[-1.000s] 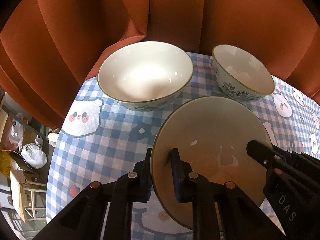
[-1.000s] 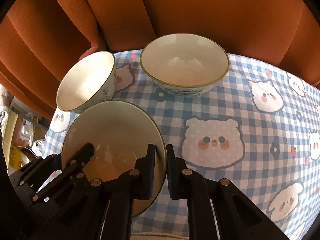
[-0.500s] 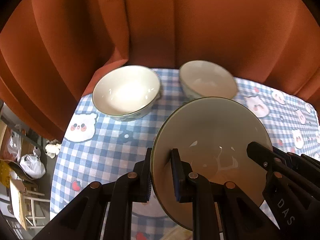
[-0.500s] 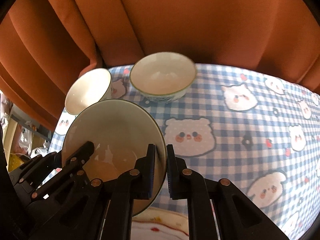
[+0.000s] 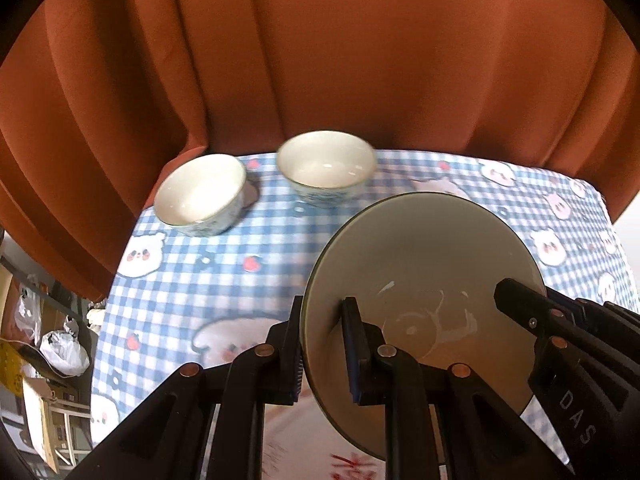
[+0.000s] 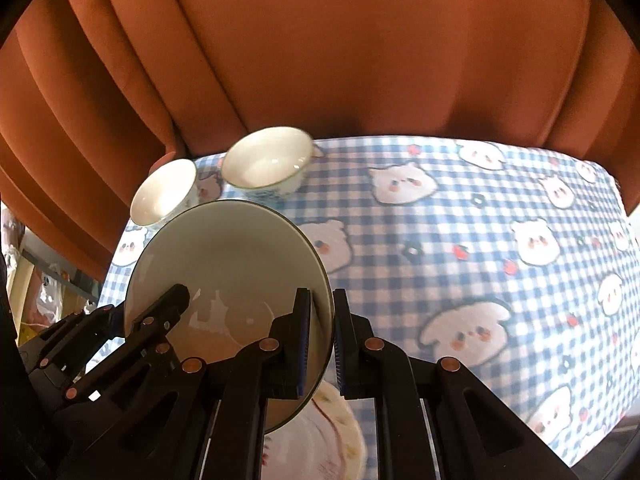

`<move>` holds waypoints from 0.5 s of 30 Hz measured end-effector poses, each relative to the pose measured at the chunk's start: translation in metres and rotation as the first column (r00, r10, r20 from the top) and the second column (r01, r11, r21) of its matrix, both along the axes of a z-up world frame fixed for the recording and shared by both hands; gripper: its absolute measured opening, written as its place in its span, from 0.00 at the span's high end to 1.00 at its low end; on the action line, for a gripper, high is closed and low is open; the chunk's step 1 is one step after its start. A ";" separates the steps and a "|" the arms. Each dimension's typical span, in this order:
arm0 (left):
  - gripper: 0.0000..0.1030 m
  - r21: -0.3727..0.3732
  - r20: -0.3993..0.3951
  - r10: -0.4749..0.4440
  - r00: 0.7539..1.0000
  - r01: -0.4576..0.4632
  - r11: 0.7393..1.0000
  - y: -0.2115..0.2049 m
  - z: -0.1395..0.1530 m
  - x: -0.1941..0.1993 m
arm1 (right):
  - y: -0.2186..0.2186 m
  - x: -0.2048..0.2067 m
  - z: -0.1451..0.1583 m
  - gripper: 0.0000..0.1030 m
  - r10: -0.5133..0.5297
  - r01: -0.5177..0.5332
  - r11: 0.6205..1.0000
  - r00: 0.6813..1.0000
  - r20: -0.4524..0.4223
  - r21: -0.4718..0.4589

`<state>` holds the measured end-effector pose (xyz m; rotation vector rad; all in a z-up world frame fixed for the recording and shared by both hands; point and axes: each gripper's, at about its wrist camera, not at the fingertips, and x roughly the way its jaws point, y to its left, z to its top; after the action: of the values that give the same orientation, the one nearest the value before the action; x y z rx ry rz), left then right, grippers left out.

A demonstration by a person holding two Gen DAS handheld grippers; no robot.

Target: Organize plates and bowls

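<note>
A wide cream bowl with a green rim [image 5: 420,264] [image 6: 228,256] hangs tilted above the table, gripped from both sides. My left gripper [image 5: 324,344] is shut on its left rim, one pad inside and one outside. My right gripper [image 6: 322,336] is shut on the opposite rim. Each gripper shows in the other's view: the right gripper [image 5: 520,308] and the left gripper [image 6: 172,300]. Two smaller bowls with blue patterns stand at the table's far left: one [image 5: 200,196] [image 6: 164,192] by the edge, the other [image 5: 326,168] [image 6: 266,164] beside it.
A white plate with a red pattern [image 6: 336,432] [image 5: 352,468] lies under the held bowl at the near edge. The blue checked tablecloth with bear faces [image 6: 460,248] covers the table. Orange curtains [image 5: 320,60] hang close behind. Clutter [image 5: 60,352] sits on the floor at left.
Both grippers have risen and drawn back with the wide bowl between them. The two small bowls now look farther and smaller. The patterned plate has come into view below.
</note>
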<state>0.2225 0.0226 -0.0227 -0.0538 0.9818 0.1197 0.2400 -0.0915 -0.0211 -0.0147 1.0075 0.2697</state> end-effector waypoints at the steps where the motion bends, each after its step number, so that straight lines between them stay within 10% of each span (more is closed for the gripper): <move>1: 0.85 0.003 0.000 -0.007 1.000 0.007 1.000 -0.010 0.000 -0.004 | -0.006 -0.003 0.001 0.87 -0.006 0.006 1.000 1.000 0.001 0.001; 15: 0.84 0.004 -0.031 -0.010 0.999 0.011 1.000 -0.102 -0.017 -0.042 | -0.111 -0.044 -0.008 0.87 0.012 -0.013 1.000 1.000 -0.012 -0.007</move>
<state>0.1805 -0.0793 -0.0400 -0.0430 1.0121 0.1133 0.1957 -0.2020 -0.0293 -0.0261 1.0205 0.2777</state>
